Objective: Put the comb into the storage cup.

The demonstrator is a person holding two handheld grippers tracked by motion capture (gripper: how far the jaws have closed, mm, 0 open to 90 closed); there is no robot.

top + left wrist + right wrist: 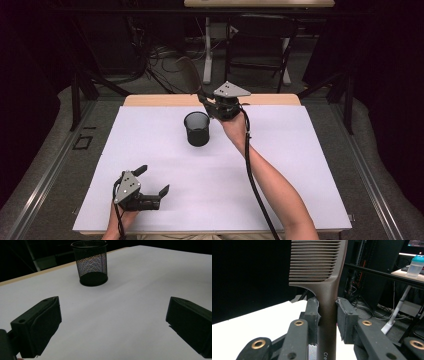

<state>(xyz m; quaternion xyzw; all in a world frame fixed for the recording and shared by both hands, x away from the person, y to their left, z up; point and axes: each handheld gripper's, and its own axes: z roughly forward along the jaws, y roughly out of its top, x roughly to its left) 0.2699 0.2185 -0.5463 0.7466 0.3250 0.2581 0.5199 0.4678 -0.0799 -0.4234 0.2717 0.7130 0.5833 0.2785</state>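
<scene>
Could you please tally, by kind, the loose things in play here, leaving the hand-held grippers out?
Black wire-mesh cup, standing upright on the white table top: 1
Dark brown plastic comb, clamped by its handle in the right hand-held gripper: 1
Total: 2

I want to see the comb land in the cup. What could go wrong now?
1. The right gripper pinches only the comb's smooth handle, so the comb might slip or tilt.
2. The mesh cup looks light and stands free on the table. A bump from the comb could tip it or push it away.
3. The left gripper is open and far from the cup, so nothing steadies it.
</scene>
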